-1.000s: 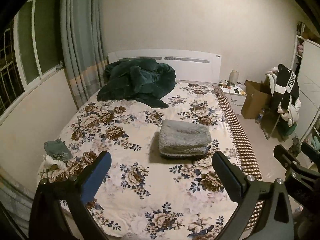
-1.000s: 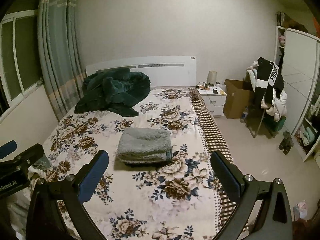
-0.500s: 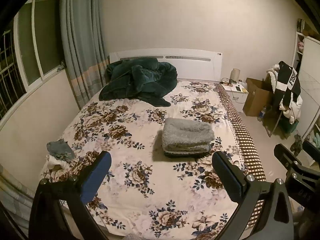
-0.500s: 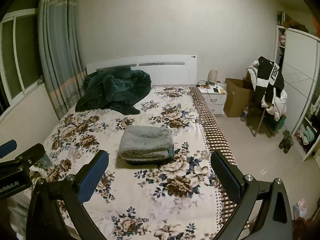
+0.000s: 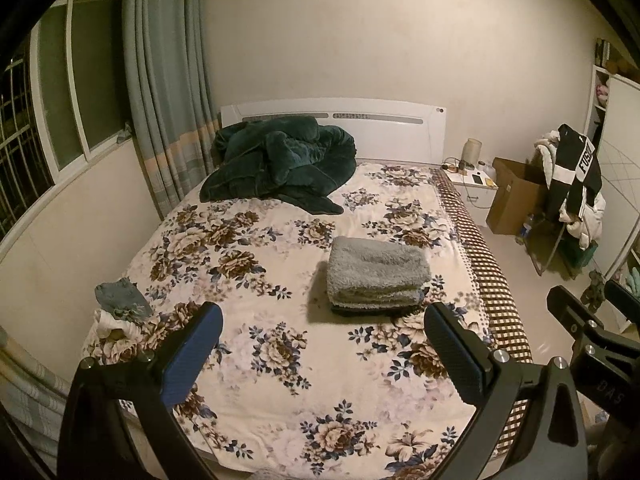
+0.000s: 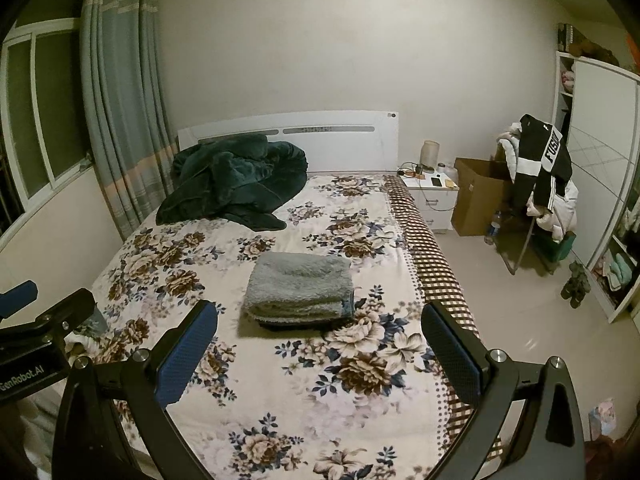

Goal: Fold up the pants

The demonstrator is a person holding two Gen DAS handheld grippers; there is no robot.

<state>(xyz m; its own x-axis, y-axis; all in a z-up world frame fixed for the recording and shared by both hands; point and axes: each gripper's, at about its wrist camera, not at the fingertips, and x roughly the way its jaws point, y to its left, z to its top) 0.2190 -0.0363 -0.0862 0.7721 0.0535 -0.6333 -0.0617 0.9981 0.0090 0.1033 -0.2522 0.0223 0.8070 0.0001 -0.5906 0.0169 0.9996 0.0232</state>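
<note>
A folded grey fleecy garment, the pants [image 5: 378, 276], lies as a neat stack on the floral bedspread [image 5: 280, 340], right of the bed's middle. It also shows in the right wrist view [image 6: 299, 286]. My left gripper [image 5: 322, 354] is open and empty, held above the foot of the bed, well short of the stack. My right gripper [image 6: 320, 354] is open and empty too, at about the same distance. The right gripper shows at the right edge of the left wrist view [image 5: 592, 316], and the left gripper at the left edge of the right wrist view [image 6: 36, 312].
A dark green quilt [image 5: 280, 164] is bunched at the headboard. A small pile of clothes [image 5: 118, 306] sits at the bed's left edge. A nightstand [image 6: 434, 196], a cardboard box [image 6: 478, 200] and a chair hung with clothes [image 6: 540, 184] stand on the right.
Both grippers have drawn back and risen a little from the bed, so the stack looks slightly farther. Both stay open and the stack has not moved.
</note>
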